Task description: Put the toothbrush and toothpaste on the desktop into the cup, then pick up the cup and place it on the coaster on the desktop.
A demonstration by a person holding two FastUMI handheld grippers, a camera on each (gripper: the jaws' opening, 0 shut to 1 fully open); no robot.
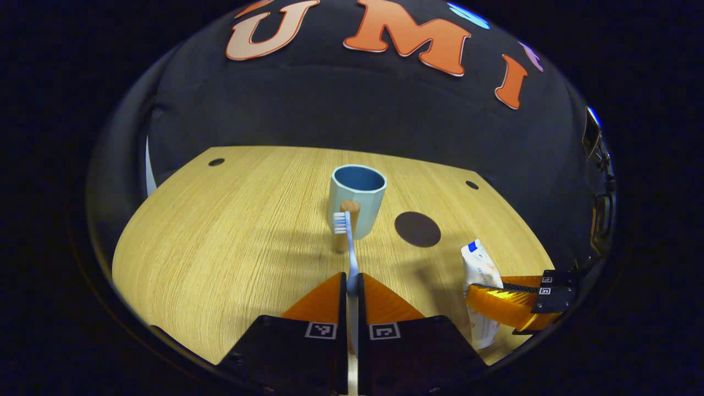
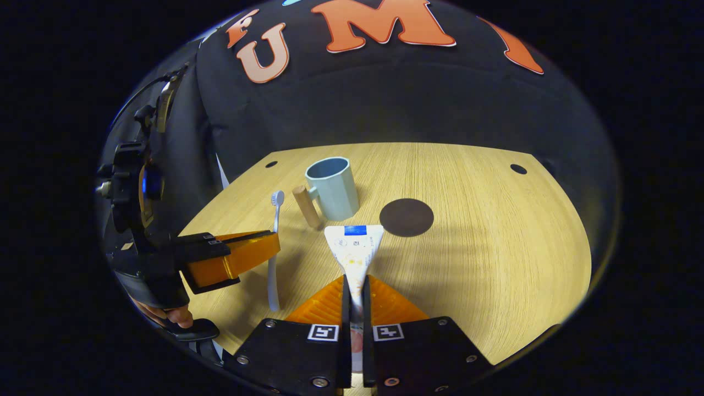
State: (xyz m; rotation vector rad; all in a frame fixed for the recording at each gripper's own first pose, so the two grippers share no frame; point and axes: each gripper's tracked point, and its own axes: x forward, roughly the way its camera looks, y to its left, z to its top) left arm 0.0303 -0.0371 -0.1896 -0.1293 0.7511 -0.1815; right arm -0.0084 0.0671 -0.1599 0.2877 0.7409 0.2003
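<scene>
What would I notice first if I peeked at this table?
Two grippers each pinch something: the left gripper holds a toothbrush standing up, and the right gripper holds a toothpaste tube. Behind them on the wooden table stands an empty blue cup with a wooden handle, and a dark round coaster lies beside it.

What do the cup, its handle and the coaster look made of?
Cup: pale blue, smooth and faceted with a soft sheen, probably glazed ceramic, possibly plastic. Handle: a tan matte peg, looks like plain wood. Coaster: flat, thin, dark matte disc without shine, perhaps felt, leather or silicone; the views leave it open.
</scene>
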